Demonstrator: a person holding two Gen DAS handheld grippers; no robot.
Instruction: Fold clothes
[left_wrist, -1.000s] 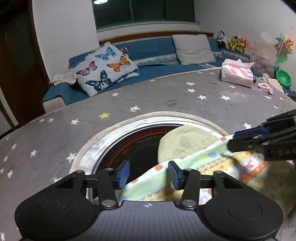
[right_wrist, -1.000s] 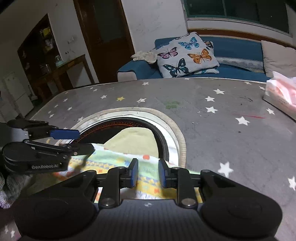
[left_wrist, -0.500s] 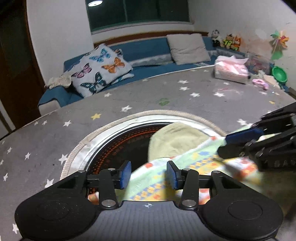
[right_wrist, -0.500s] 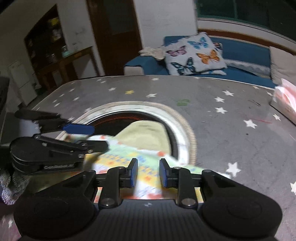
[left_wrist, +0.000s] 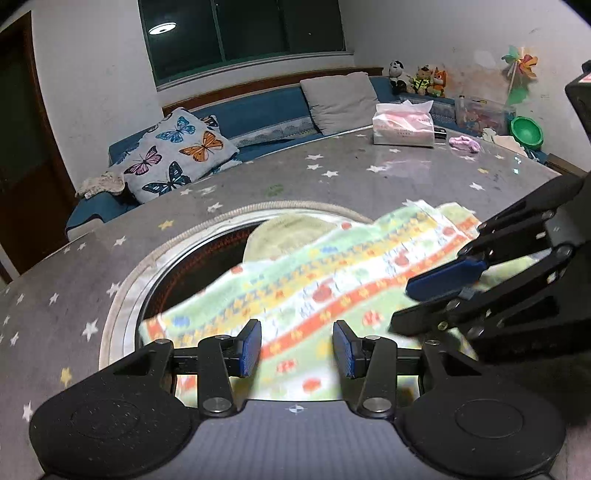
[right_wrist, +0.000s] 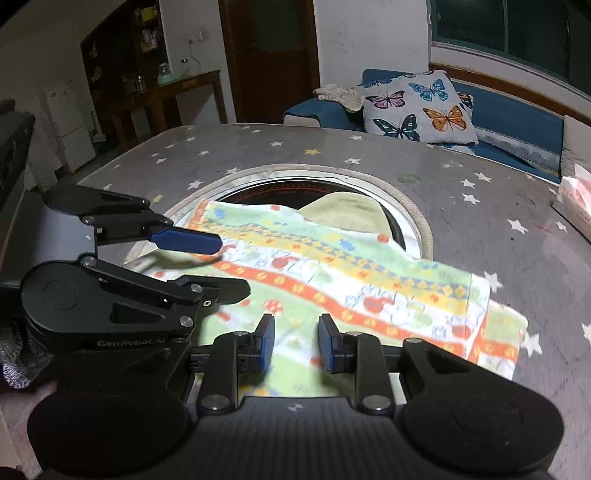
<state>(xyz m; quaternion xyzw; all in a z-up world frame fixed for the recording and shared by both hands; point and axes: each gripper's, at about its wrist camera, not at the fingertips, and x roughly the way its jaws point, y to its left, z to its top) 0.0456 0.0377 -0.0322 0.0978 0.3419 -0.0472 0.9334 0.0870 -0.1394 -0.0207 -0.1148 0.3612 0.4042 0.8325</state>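
Observation:
A towel-like cloth (left_wrist: 332, 280) with green, yellow and orange bands lies spread on the star-print table (left_wrist: 332, 177), across the near rim of a round opening (left_wrist: 122, 306). My left gripper (left_wrist: 297, 349) is over its near part with the jaws well apart and flat cloth showing in the gap. From the right wrist view the left gripper (right_wrist: 229, 264) casts a shadow on the cloth (right_wrist: 351, 280). My right gripper (right_wrist: 295, 341) is beside it, its jaws a narrower gap apart over the same cloth. In the left wrist view the right gripper (left_wrist: 402, 306) enters from the right. No bunched fabric shows between either pair of pads.
A pale yellow-green cloth (right_wrist: 347, 210) lies in the round opening (right_wrist: 417, 218) behind the towel. A tissue pack (left_wrist: 402, 127), a pink item and a green bowl stand at the table's far right. A blue sofa with a butterfly pillow (left_wrist: 177, 155) runs behind the table.
Both grippers have slid across the table side by side. The patterned cloth now reaches farther right, past the ring's rim, and more of it shows beyond the fingers. The jaw gaps look unchanged.

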